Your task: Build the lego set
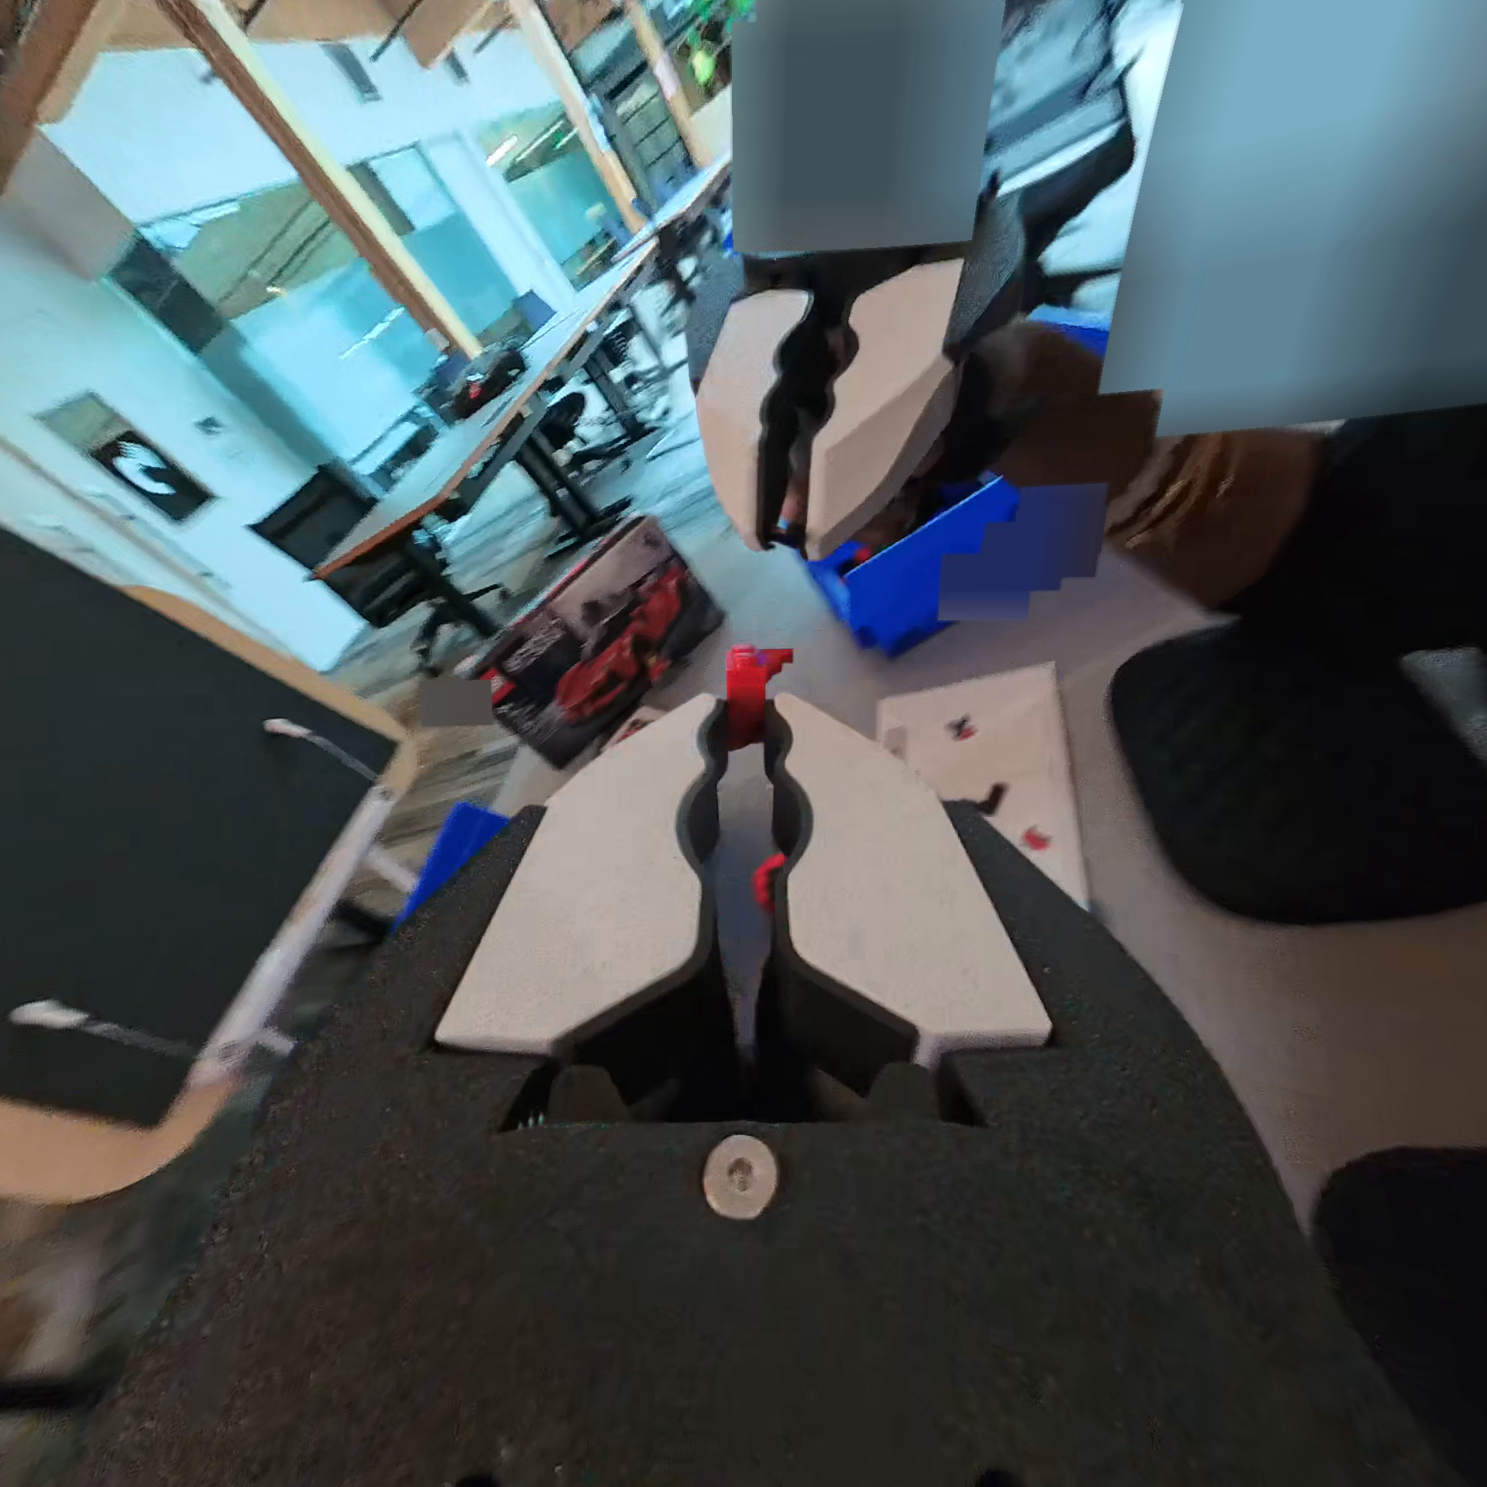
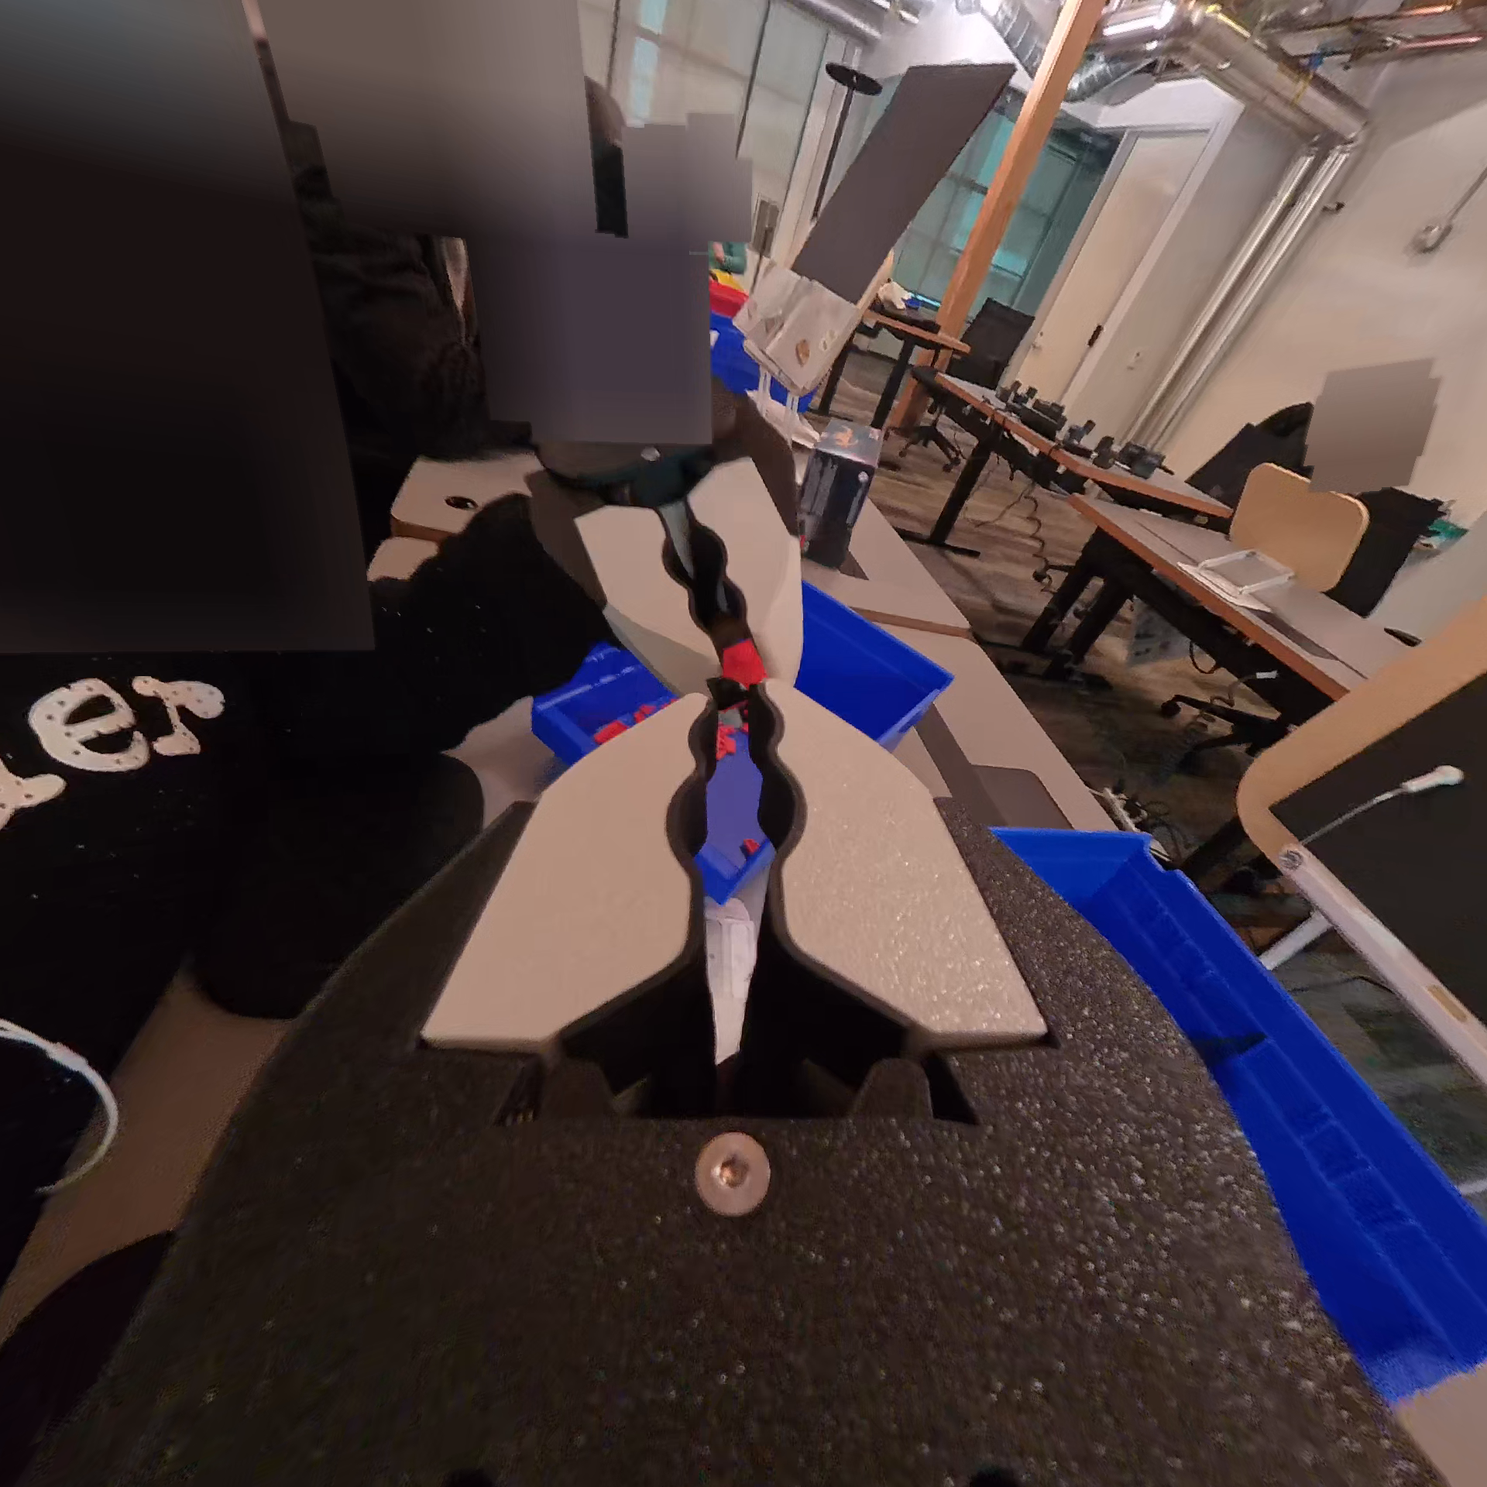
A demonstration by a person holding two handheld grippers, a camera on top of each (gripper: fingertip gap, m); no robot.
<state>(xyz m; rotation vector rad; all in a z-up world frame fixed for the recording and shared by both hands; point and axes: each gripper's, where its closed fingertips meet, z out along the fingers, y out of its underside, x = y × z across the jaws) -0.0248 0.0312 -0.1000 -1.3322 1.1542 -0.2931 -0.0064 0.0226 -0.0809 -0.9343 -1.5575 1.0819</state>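
My left gripper (image 1: 744,712) is shut on a small red lego piece (image 1: 750,684) that sticks out past its tips. In the right wrist view the left gripper (image 2: 744,676) comes in from above with the red piece (image 2: 740,660). It meets my right gripper (image 2: 734,702) tip to tip over a blue bin (image 2: 869,672). The right gripper's jaws are nearly closed on a small dark piece (image 2: 728,690), which is hard to make out. In the left wrist view the right gripper (image 1: 784,535) hangs beyond the red piece, above the bin (image 1: 901,587).
The lego set box (image 1: 603,644), with a red car pictured on it, lies at the table's far left. A white sheet (image 1: 998,724) carries a few loose red and black pieces. A second blue bin (image 2: 1287,1086) stands at right. A person's dark sleeve (image 1: 1287,764) lies close by.
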